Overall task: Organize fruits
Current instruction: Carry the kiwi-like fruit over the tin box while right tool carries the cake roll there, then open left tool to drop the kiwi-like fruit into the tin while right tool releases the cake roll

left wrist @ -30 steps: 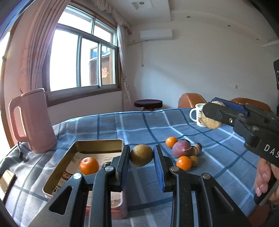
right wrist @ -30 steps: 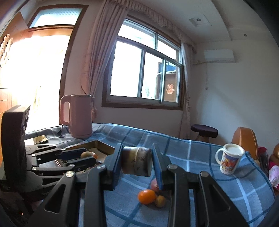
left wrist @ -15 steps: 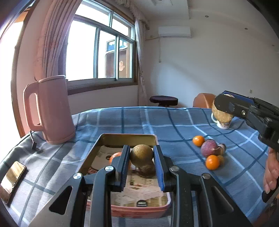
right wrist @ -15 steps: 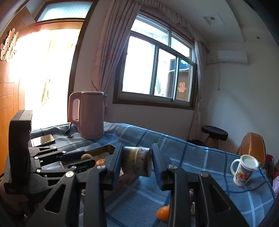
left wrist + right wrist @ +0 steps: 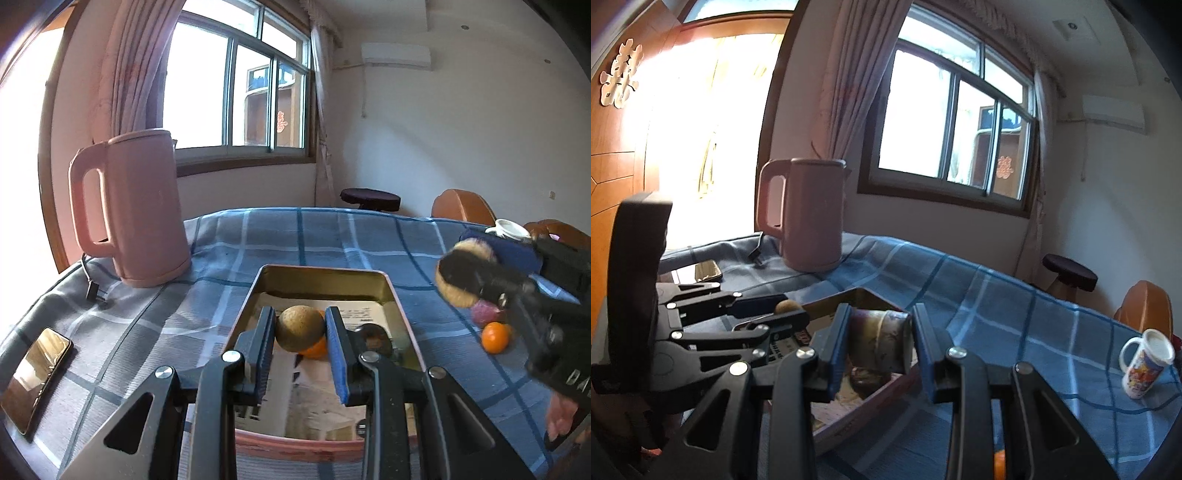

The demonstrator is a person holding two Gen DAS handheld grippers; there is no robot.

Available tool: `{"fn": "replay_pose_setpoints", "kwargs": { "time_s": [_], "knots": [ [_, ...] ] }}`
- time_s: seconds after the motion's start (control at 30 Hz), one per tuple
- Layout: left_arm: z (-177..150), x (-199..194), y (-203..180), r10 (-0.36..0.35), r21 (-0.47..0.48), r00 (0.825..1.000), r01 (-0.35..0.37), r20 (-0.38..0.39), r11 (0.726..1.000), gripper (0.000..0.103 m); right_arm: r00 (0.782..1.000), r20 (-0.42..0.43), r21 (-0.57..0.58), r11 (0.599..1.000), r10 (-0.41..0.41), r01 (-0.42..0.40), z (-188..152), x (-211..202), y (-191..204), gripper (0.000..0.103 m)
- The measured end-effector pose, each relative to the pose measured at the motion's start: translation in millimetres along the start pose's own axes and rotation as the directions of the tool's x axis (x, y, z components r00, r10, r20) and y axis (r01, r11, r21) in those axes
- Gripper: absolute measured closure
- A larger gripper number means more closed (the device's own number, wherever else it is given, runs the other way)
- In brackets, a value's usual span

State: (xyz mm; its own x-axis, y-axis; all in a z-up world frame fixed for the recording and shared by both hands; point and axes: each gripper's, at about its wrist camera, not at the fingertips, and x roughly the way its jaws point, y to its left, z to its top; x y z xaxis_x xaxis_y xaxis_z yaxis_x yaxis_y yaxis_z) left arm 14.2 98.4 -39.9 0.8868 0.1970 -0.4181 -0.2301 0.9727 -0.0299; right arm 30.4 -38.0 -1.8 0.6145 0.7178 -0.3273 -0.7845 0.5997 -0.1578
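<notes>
My left gripper [image 5: 300, 334] is shut on a round brown fruit [image 5: 298, 328] and holds it over the pink metal tin [image 5: 321, 272], just above an orange [image 5: 316, 349] inside. A dark fruit half [image 5: 373, 338] also lies in the tin. My right gripper [image 5: 879, 341] is shut on a cut halved fruit [image 5: 881, 341] with a purple rind, over the tin's corner [image 5: 860, 291]; in the left wrist view that fruit shows as a fuzzy tan disc [image 5: 460, 273]. An orange [image 5: 495, 336] and a purple fruit [image 5: 485, 312] lie on the cloth right of the tin.
A pink kettle [image 5: 131, 210] with its cord stands at the back left. A phone [image 5: 35, 373] lies at the left edge. A printed mug [image 5: 1147, 363] stands at the far right. The table has a blue checked cloth [image 5: 295, 236].
Both grippers moved left from the loose fruit toward the tin, each still holding its fruit. The left one now hangs over the tin; the right one reached its corner.
</notes>
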Motion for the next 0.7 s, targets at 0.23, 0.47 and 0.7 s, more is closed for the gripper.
{"fn": "replay_pose_setpoints", "kwargs": {
  "time_s": [0.23, 0.47, 0.7],
  "knots": [
    [0.5, 10.8, 14.7, 0.0, -0.014, 0.998, 0.0, -0.055, 1.0, 0.074, 0.998, -0.058, 0.01, 1.0, 0.029, -0.028, -8.3, 26.4, 9.3, 0.067],
    [-0.3, 22.2, 21.6, -0.033, -0.034, 0.992, 0.03, -0.119, 0.999, 0.074, 0.994, -0.099, 0.018, 0.999, 0.039, -0.038, -11.6, 40.1, 12.6, 0.067],
    [-0.7, 27.8, 20.4, -0.039, -0.034, 0.988, 0.034, -0.15, 0.999, 0.074, 0.989, -0.136, 0.003, 0.999, 0.049, -0.049, -16.5, 51.2, 18.4, 0.067]
  ]
}}
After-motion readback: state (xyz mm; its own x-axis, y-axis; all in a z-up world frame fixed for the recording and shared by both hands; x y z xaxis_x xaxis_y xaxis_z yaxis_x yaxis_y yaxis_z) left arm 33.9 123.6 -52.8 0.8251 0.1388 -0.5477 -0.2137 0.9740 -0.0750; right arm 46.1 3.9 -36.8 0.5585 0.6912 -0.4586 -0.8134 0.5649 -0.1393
